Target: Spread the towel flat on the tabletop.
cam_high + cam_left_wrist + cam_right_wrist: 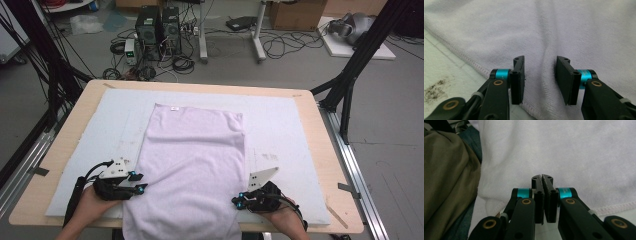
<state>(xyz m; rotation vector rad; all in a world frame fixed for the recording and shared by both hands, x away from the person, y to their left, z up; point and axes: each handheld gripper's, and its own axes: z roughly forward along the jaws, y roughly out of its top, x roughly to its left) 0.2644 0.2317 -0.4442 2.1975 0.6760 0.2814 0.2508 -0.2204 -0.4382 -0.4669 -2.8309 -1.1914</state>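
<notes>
While the lilac towel [192,165] is spread mid-frame on the table [320,150], the left gripper [141,181] fingers are held apart at its edge; the right gripper [238,201] fingers are pressed together.

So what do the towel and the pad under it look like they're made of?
The towel looks like pale lilac terry or microfibre: fine looped nap, matte, with a stitched hem. The pad seems to be white felt or foam, matte and stained; which one is unclear.
</notes>
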